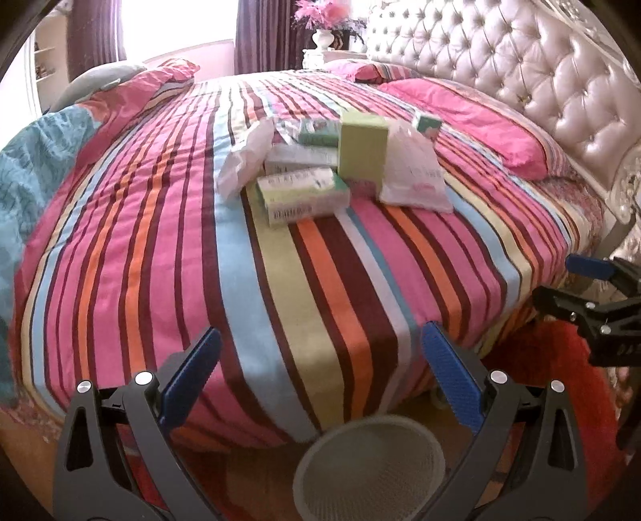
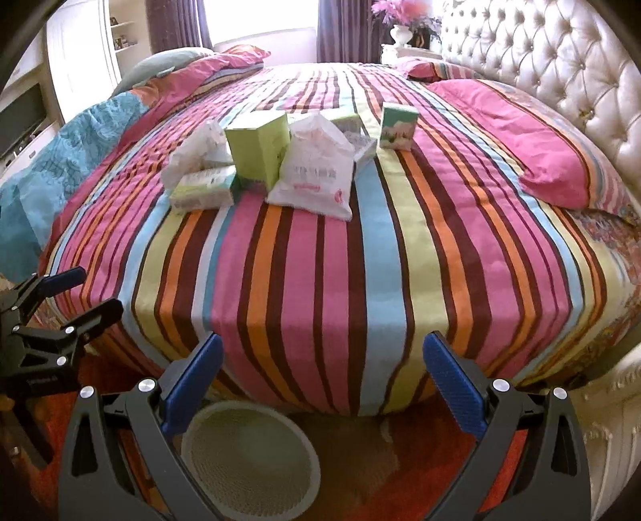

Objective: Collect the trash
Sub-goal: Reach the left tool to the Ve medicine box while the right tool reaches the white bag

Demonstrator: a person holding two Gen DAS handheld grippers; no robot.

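Nearest, a single round mesh waste basket point(image 2: 250, 461) is seen standing on the red rug point(image 2: 420, 441) at the foot of the bed, below and between the two held tools. The left gripper point(image 1: 320, 380) is spread wide with nothing between its blue pads point(image 1: 192, 376); the right gripper point(image 2: 320, 380) is likewise spread wide and empty. Both are held short of the mattress edge, well apart from the trash.

Beyond them, the striped bedspread point(image 2: 320, 280) is laid bare up to the middle of the bed, where the trash is gathered in one cluster. Two white plastic bags are counted: a printed one point(image 2: 316, 180) at the front right and a crumpled one point(image 2: 196, 154) at the left. An upright lime-green box point(image 2: 258, 148) stands between the bags. A flat green-and-white box point(image 2: 204, 190) lies at the front left, touching the green box. In the left view two more flat boxes point(image 1: 308, 146) are seen stacked behind it. A small upright green-and-white carton point(image 2: 398, 126) stands apart at the right. Further cartons behind the printed bag cannot be counted.

Farthest, two pink pillows point(image 2: 537, 152) lie by the tufted headboard point(image 2: 561, 68), and one vase of pink flowers point(image 2: 400, 24) stands beyond.
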